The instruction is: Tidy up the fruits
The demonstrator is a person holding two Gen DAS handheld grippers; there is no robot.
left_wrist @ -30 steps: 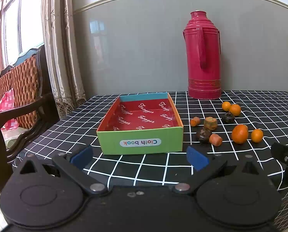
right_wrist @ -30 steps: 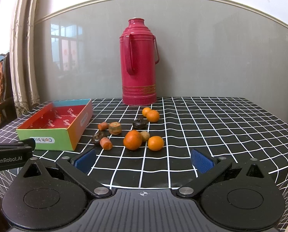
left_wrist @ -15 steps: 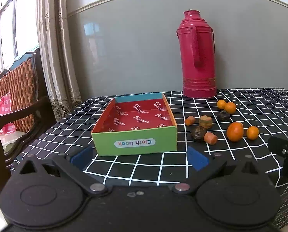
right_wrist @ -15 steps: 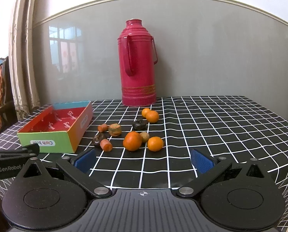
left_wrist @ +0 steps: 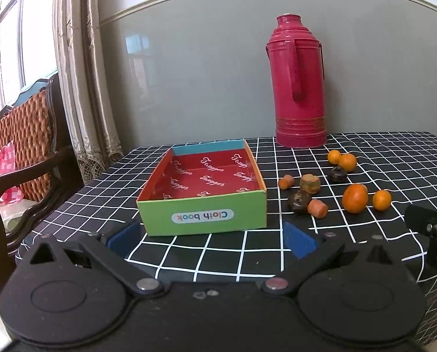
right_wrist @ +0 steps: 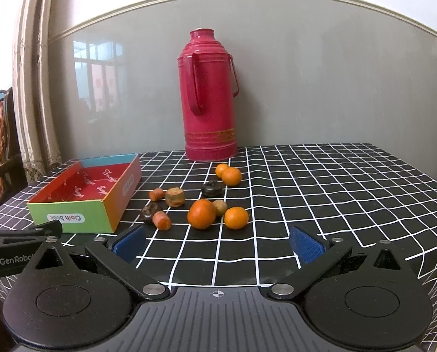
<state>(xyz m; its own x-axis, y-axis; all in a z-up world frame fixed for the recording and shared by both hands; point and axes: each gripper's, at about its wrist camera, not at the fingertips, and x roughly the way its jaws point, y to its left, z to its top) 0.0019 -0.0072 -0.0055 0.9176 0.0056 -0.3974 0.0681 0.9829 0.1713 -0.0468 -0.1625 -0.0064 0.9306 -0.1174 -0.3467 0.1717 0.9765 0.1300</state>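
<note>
An empty cardboard box with a green front and red inside sits on the checked table, also in the right wrist view. To its right lie several small fruits: a large orange, smaller oranges, dark fruits, carrot-like pieces and a brown piece. My left gripper is open and empty in front of the box. My right gripper is open and empty in front of the fruits.
A tall red thermos stands at the back by the grey wall. The black-and-white checked tablecloth covers the table. A wicker chair and curtains stand to the left.
Both views have shifted slightly: the left gripper has turned a little left, so the box and fruits sit further right. Both grippers stay open and nothing on the table moved.
</note>
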